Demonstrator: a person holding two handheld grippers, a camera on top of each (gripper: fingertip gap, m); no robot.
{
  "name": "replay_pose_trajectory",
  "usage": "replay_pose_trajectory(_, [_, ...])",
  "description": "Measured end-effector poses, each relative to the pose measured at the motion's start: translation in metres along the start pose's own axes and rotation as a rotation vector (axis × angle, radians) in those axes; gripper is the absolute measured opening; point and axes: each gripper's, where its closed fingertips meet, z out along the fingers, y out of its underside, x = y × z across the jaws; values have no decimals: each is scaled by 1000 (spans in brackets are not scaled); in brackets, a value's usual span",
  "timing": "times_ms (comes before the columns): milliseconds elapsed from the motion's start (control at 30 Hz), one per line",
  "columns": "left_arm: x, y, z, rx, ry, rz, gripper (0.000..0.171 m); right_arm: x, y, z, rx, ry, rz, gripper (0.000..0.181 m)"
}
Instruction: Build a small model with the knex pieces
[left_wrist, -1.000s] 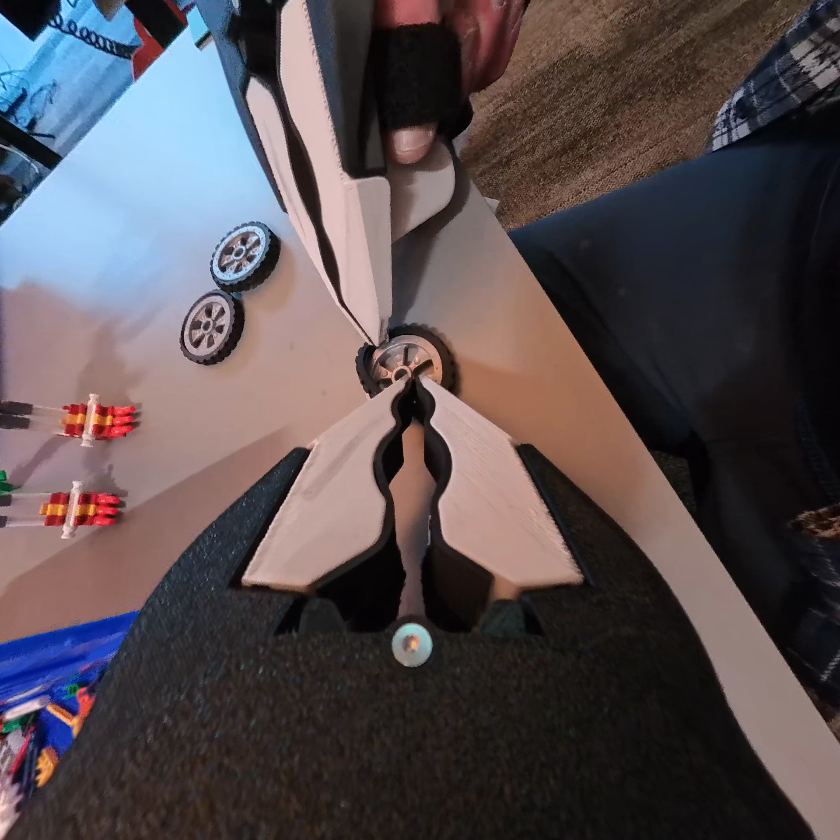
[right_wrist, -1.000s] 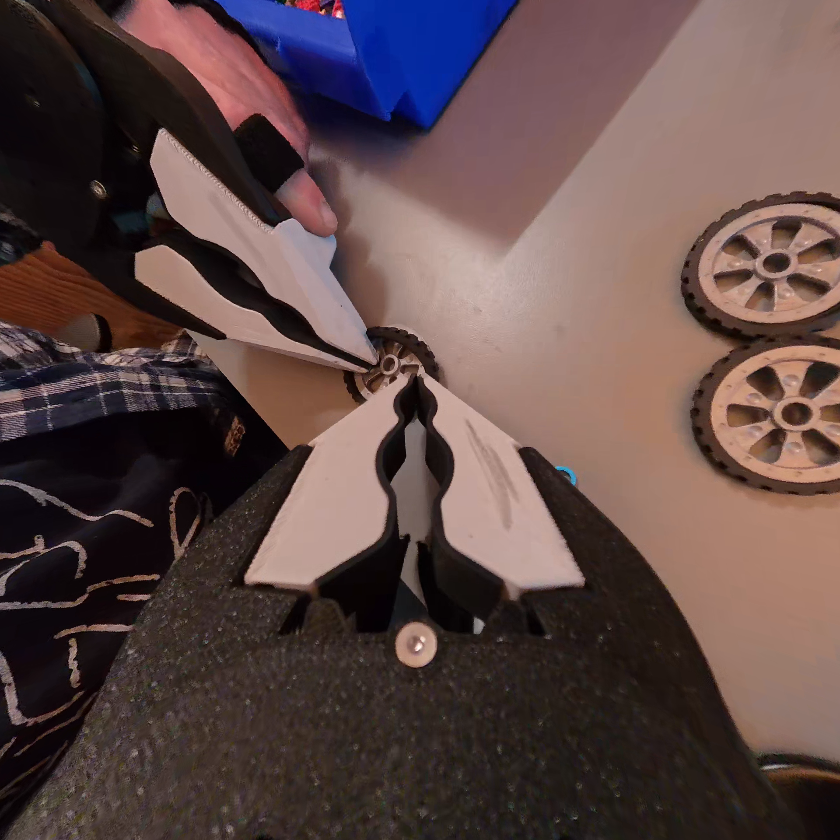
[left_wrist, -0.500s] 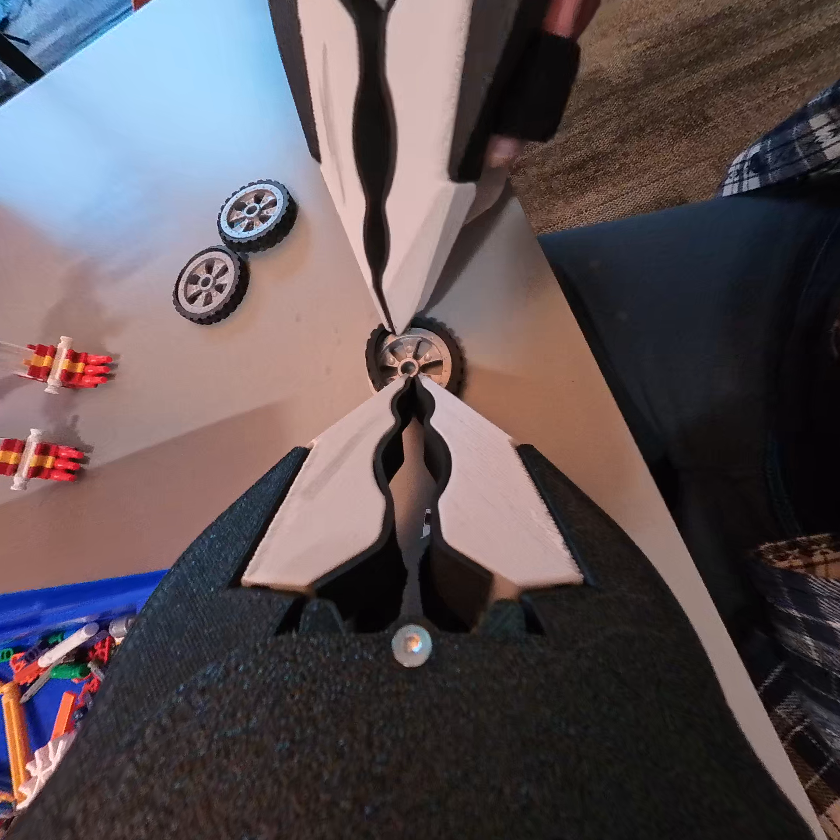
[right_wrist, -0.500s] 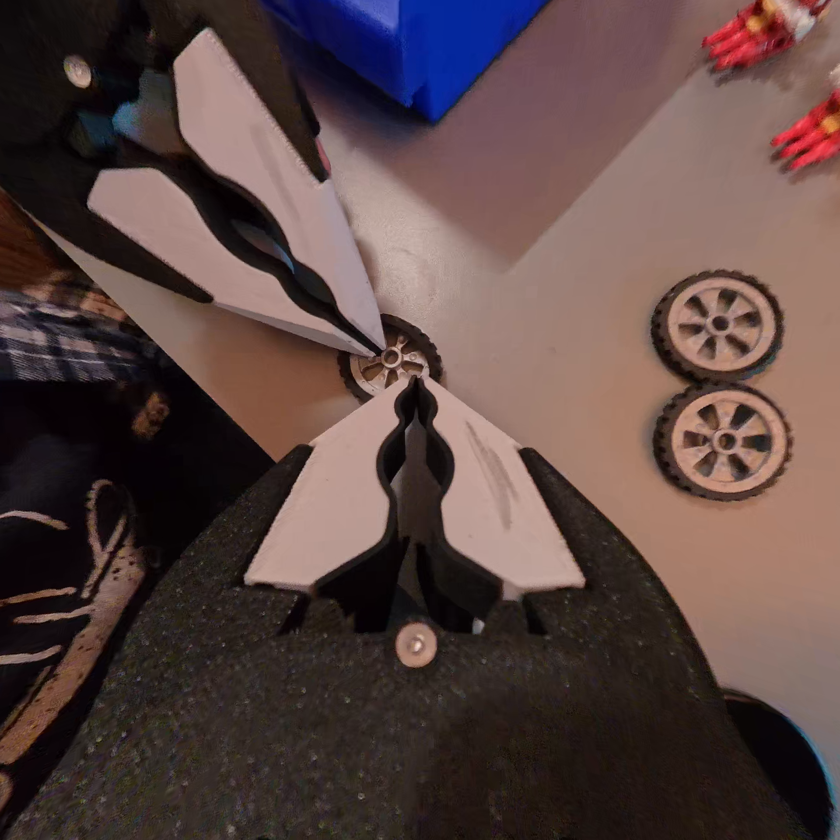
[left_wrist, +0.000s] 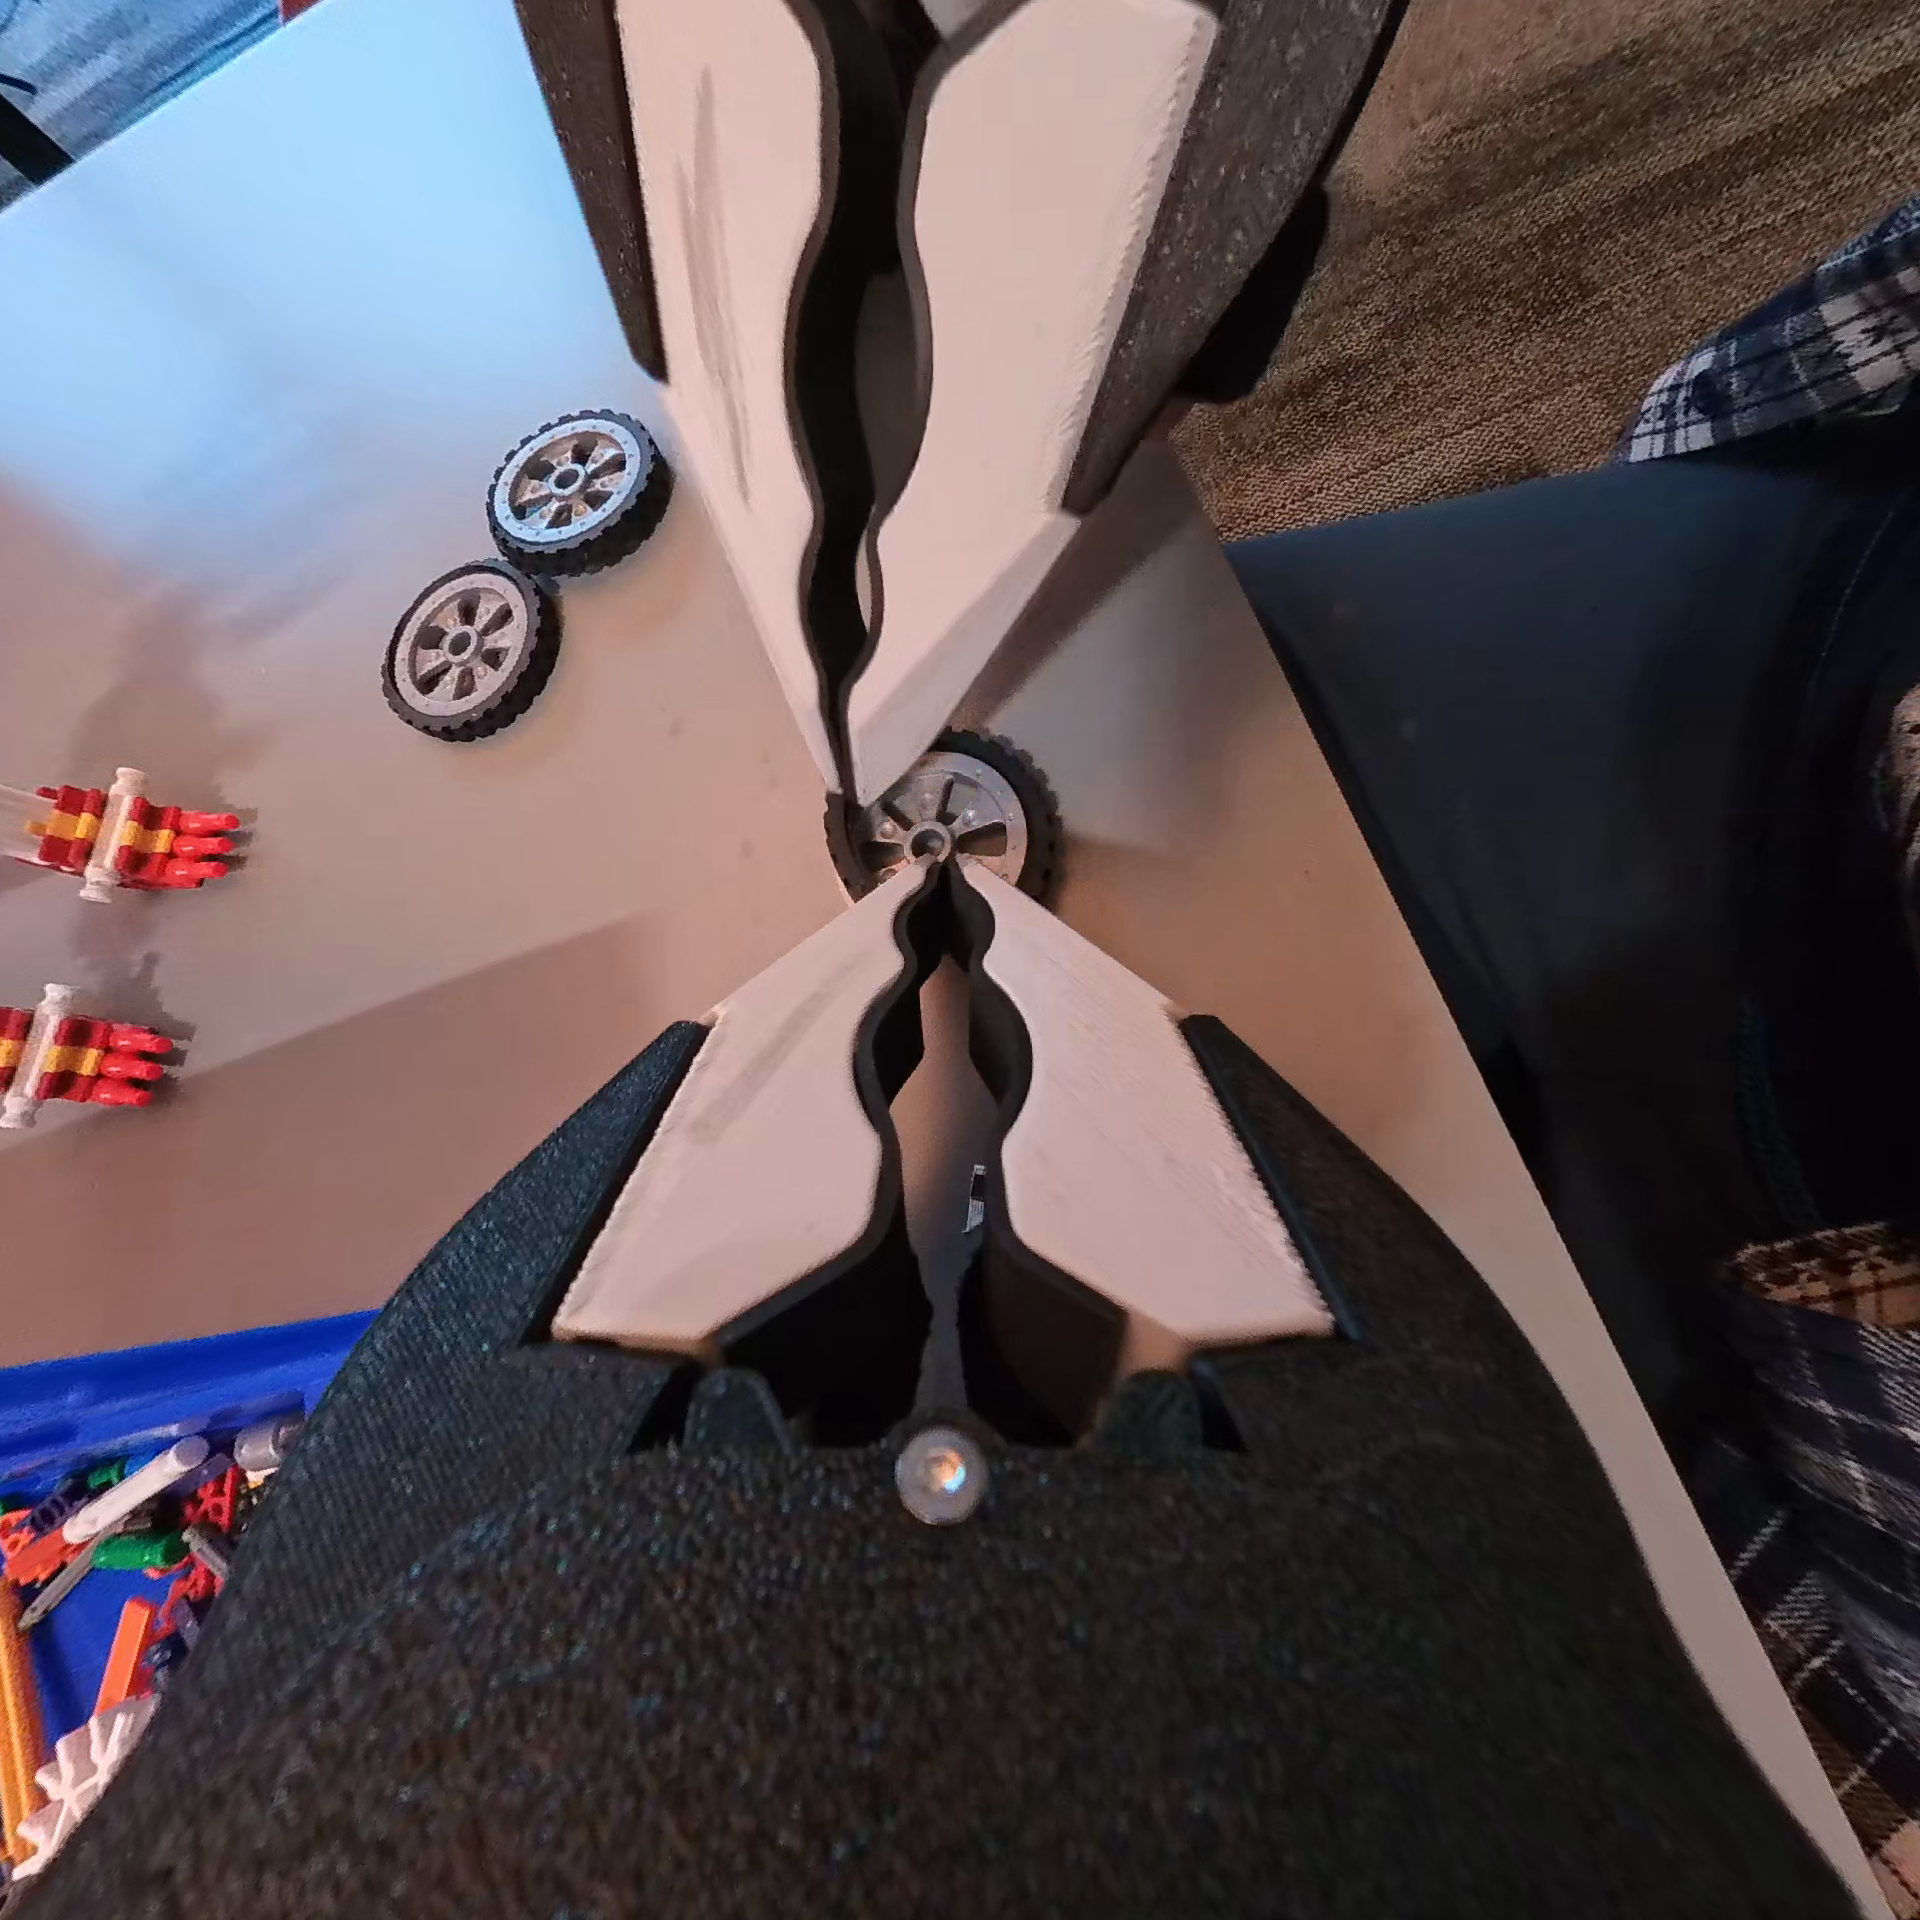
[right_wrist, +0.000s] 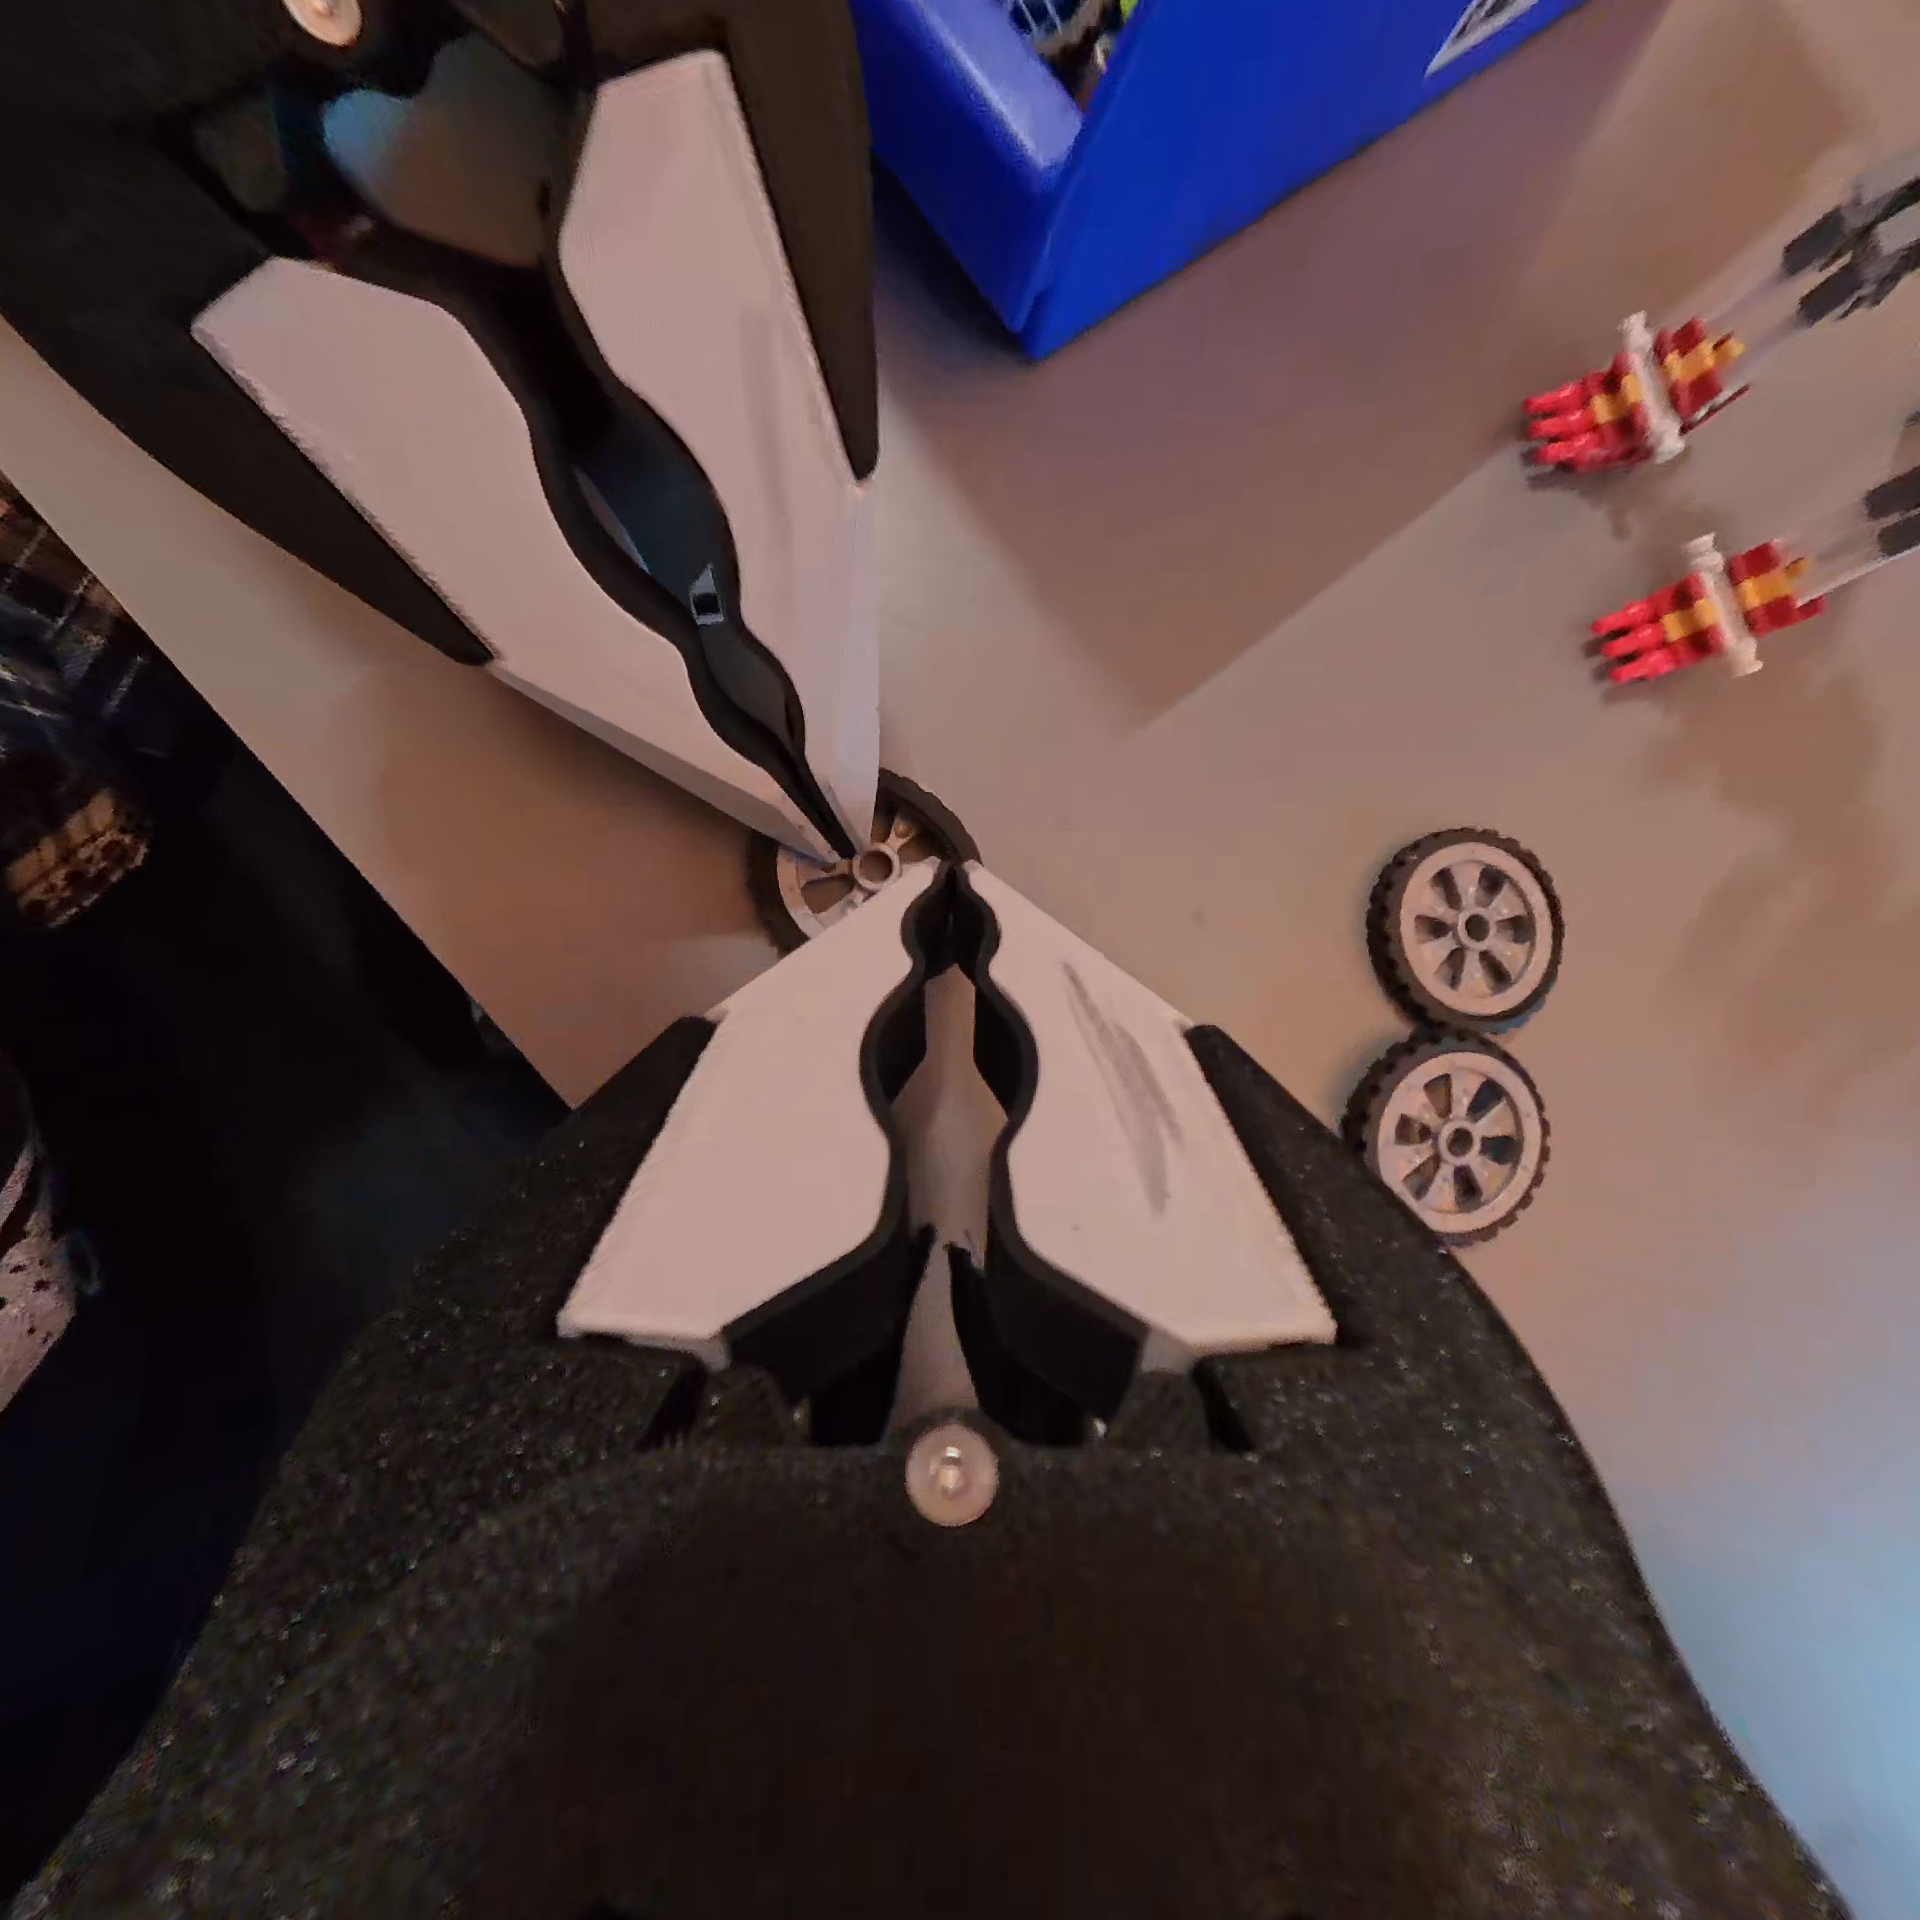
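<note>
Near the grey table's (left_wrist: 1195, 665) edge lies a small black-tyred, grey-spoked toy wheel (left_wrist: 966, 821); the left gripper (left_wrist: 943, 881) and right gripper (right_wrist: 951, 878), fingers pressed together empty, touch its opposite sides.

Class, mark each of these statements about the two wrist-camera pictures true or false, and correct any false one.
1. Both grippers' tips meet at one toy wheel near the table edge. True.
2. The left gripper is wide open. False: its fingertips are nearly together, as are the right gripper tips.
3. Two spare wheels lie side by side, touching. True.
4. The bin is green. False: it is blue.
5. Two red-and-yellow assemblies lie on the table. True.
</note>
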Motion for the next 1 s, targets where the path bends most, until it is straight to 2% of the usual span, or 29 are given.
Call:
replay_pose_trajectory(133, [0, 0, 0, -1, -5, 0, 0, 2, -1, 2, 13, 16, 20, 0])
replay_pose_trajectory(333, [-2, 0, 2, -4, -21, 10, 0, 7, -1, 5, 30, -32, 163, 0])
replay_pose_trajectory(633, [-1, -1, 3, -2, -26, 17, 0, 13, -1, 13, 6, -36, 205, 0])
replay_pose_trajectory(1000, [-1, 1, 3, -4, -24, 15, 0, 13, -2, 15, -55, -70, 171, 0])
